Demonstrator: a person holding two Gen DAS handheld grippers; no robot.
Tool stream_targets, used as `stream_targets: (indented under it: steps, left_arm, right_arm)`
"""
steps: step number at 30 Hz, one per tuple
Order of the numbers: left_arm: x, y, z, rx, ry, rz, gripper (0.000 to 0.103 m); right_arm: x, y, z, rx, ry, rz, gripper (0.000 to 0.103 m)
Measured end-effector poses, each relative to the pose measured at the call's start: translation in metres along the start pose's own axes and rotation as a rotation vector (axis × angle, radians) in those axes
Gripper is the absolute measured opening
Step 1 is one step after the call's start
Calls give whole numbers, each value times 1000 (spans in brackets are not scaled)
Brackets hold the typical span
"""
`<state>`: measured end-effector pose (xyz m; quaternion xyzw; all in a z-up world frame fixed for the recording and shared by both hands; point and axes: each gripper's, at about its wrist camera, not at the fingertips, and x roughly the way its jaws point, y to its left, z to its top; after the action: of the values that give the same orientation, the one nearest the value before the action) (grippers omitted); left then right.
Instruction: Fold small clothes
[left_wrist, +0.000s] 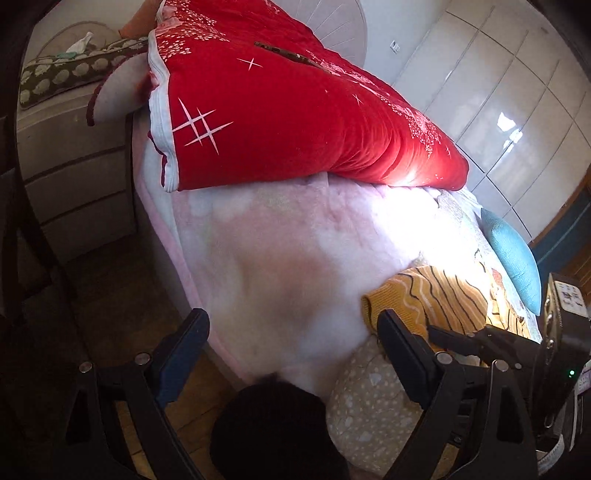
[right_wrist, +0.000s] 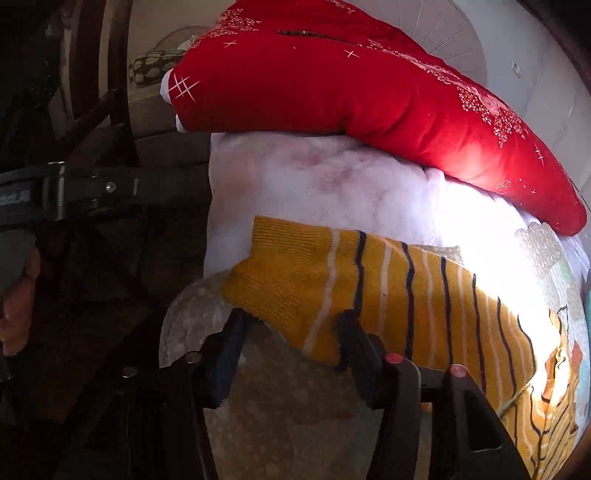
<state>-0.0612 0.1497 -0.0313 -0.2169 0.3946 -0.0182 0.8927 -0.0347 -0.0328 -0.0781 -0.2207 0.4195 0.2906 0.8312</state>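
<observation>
Right wrist view: the sweater (right_wrist: 369, 288) is mustard-yellow knit with thin dark and white stripes across it and a plain ribbed band at its left end. It lies spread flat along the near edge of the bed (right_wrist: 332, 177), partly on the pale pink blanket and partly over a beige dotted cushion (right_wrist: 295, 398) at the bed's near edge. Its right portion sits in strong sunlight, and a cartoon print shows there, too washed out to read. A red quilt (right_wrist: 351, 85) is heaped along the far edge of the bed, well apart from the sweater.

My right gripper (right_wrist: 291, 332) is at the sweater's near hem, close to the ribbed end. Its jaws stand apart; the hem hangs between them, and the right finger (right_wrist: 354, 343) touches the cloth. The grip is released, nothing clamped.

Left wrist view: my left gripper (left_wrist: 291, 332) hovers over the bare blanket at the bed's near left corner, jaws wide apart and holding nothing. The sweater (left_wrist: 443, 299) lies just right of its right finger (left_wrist: 399, 350); whether they touch I cannot tell. The right gripper (left_wrist: 461, 341) shows at the sweater's near edge. A blue pillow (left_wrist: 513, 258) rests at the bed's right edge, beyond the sweater.
</observation>
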Motion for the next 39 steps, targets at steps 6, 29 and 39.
stream_targets:
  steps: [6,29,39]
  left_arm:
    - [0,-15,-1,26,9,-14,91]
    - [22,-171,-40,382,132,-161,91]
    - [43,-211,-80,494,256,-219,91]
  right_arm:
    - [-29,-47,16,261,-121,31,8]
    - [-250,-331,-408,1581,-332,-356,19]
    - [-308,-251,-444,1429,-258,-333,50]
